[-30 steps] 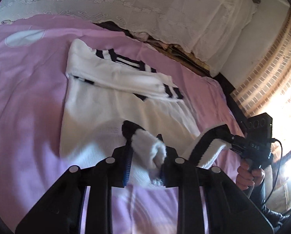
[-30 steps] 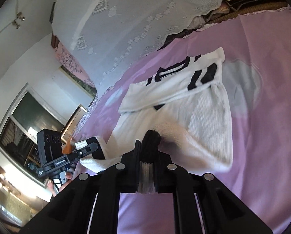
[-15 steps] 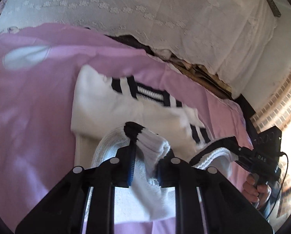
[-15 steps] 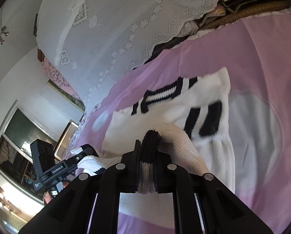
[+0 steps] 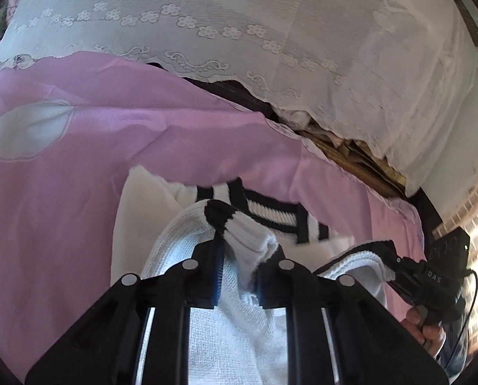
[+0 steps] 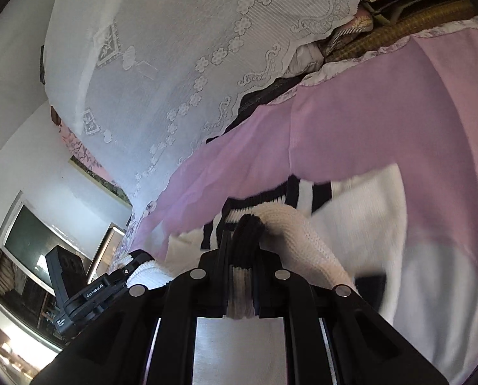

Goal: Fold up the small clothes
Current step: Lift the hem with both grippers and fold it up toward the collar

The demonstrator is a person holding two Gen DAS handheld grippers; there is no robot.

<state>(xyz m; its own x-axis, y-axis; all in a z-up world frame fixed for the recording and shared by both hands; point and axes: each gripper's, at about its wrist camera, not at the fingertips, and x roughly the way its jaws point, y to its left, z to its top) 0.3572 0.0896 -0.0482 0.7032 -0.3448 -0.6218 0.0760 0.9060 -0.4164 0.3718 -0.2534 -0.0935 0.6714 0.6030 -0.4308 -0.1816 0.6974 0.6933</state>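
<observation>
A small white knit sweater (image 5: pixel 142 218) with black stripes lies on a pink bedsheet (image 5: pixel 78 147), its sleeves folded across the chest. My left gripper (image 5: pixel 239 256) is shut on the black-trimmed bottom hem and holds it above the sweater's collar (image 5: pixel 271 215). My right gripper (image 6: pixel 243 247) is shut on the other hem corner (image 6: pixel 248 227), lifted over the sweater (image 6: pixel 367 218). Each gripper shows in the other's view, the right one (image 5: pixel 396 263) and the left one (image 6: pixel 133 263), both with white knit in their jaws.
A white lace cover (image 5: pixel 271 32) drapes over a stack of bedding at the far side of the bed. A brick wall (image 5: pixel 476 211) is at right. A window (image 6: pixel 30 250) and white wall lie left in the right wrist view.
Both grippers have carried the hem forward over the sweater body toward the collar. The lower half now lies doubled over the upper part.
</observation>
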